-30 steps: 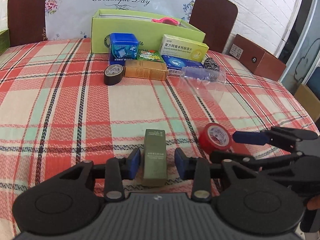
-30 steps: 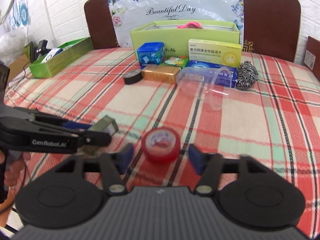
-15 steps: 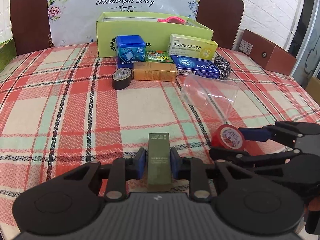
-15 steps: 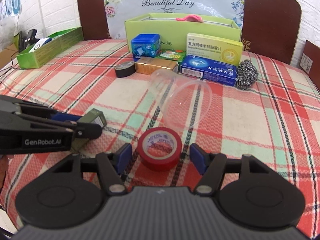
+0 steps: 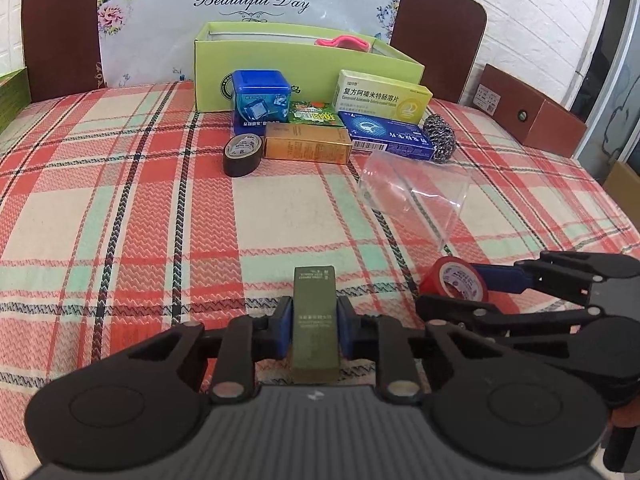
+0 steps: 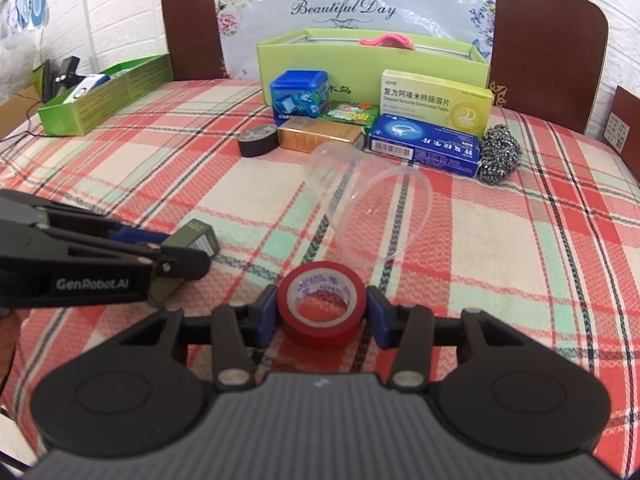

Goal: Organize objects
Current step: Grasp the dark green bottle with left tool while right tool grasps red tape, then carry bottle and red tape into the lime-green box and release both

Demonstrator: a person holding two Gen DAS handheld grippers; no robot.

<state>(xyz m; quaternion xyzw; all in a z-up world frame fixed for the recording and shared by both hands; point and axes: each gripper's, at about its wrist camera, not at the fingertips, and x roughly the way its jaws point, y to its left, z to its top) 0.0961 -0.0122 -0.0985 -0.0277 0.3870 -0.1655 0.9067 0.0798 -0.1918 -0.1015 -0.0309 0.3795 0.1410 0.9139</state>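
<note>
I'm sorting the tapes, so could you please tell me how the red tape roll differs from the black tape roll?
The red tape roll sits near, between the closing jaws of the right gripper; the black tape roll lies far back, untouched, beside the gold box. Red looks bright, black dark. Both lie flat on the plaid tablecloth, with white printed cores.

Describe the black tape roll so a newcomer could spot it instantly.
Find the light green open box at the table's far edge. In the row of items before it, the black tape roll is leftmost, beside the gold box: the only round, black item there.
</note>
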